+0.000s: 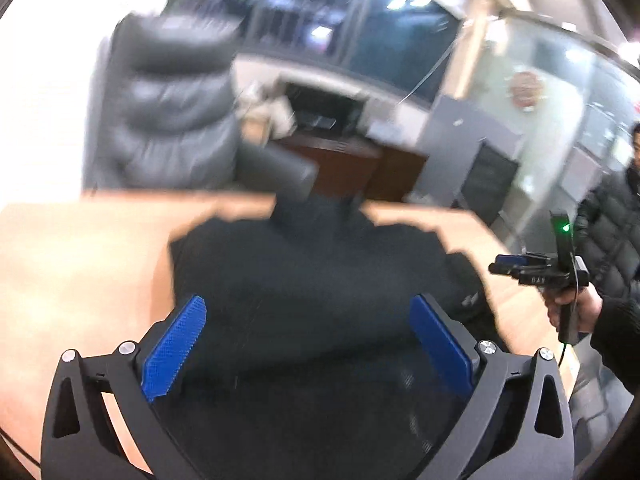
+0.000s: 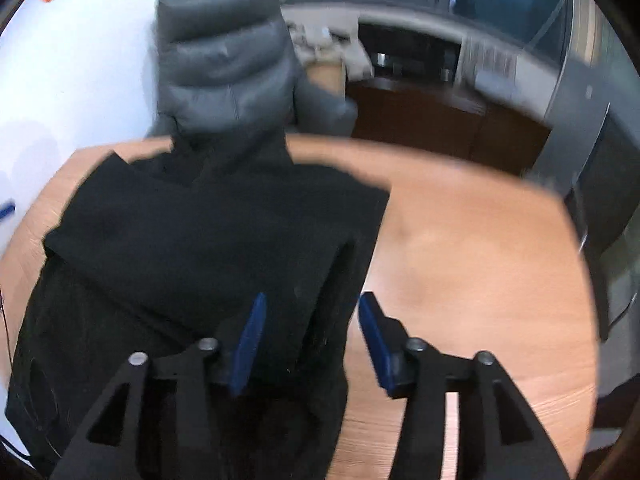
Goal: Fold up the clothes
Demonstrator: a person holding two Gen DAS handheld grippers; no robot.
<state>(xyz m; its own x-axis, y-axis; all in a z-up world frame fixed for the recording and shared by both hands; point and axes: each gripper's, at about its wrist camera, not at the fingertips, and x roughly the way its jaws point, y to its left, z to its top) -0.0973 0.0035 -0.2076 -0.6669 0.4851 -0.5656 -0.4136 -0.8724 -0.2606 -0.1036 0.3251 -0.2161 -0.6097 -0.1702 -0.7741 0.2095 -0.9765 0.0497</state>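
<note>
A wooden counter [image 2: 460,240] stands before a grey padded chair [image 2: 224,60] in an office with dark windows. The black garment [image 2: 200,240] lies on it (partly folded). Left claw [image 1: 308,344] gapes wide above the cloth; right claw [image 2: 310,336] is half open, empty, at the garment's edge.

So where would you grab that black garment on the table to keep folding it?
Probably the black garment is best taken at its right edge, coming in from the bare wooden table side. That edge lies flat, straight and free of anything else, and the open right gripper already straddles it.
</note>
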